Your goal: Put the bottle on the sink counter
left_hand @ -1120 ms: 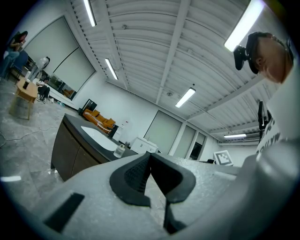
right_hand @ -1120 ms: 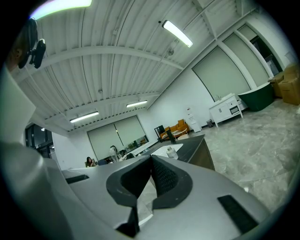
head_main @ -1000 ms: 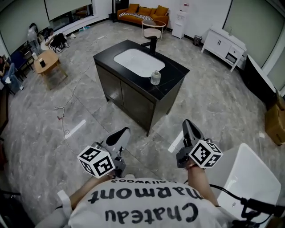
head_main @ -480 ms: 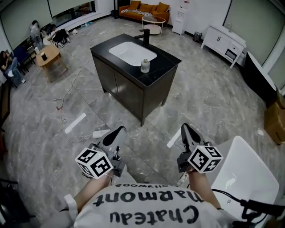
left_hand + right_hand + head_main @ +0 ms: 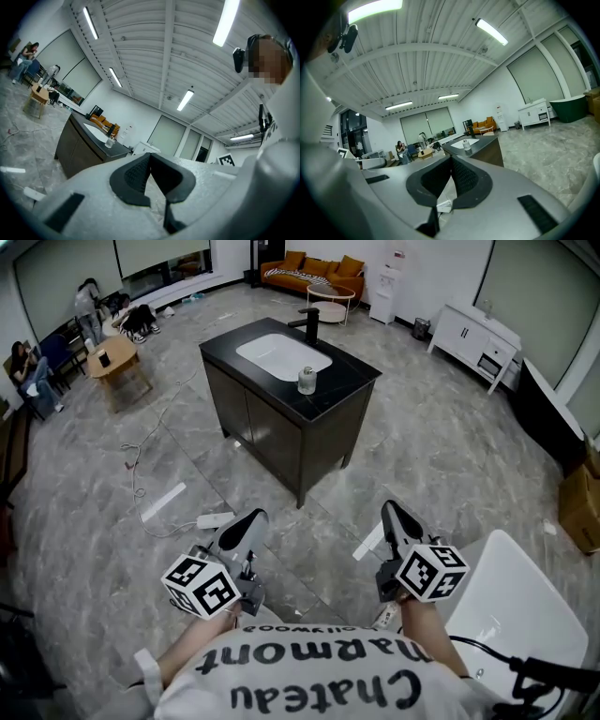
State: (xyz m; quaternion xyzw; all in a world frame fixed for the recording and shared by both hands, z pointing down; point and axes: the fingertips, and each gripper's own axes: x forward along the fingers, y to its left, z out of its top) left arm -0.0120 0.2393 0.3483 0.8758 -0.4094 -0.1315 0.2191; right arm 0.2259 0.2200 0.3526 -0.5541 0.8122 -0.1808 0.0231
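The job looks finished from where I stand. The bottle (image 5: 307, 381) stands upright on the sink desk (image 5: 354, 371), at about 5 o'clock from the basin (image 5: 281, 355), close to the rim but on the flat top. The person is well back from it, with the desk at their 12 o'clock.

Both tools are carried low and empty. The left tool (image 5: 247, 523) is clenched, its dark pads meeting with nothing between them. The right tool (image 5: 395, 516) is clenched the same way, holding nothing.

I would say nothing more is called for than leaving the bottle where it is.

The bottle is small, squat and pale, apparently clear, with a lighter cap. The desk top is glossy black stone over a dark cabinet (image 5: 281, 442). The basin is a white rounded rectangle, with a black angular faucet (image 5: 310, 324) at its 12 o'clock. The floor (image 5: 441, 456) is grey marbled tile.
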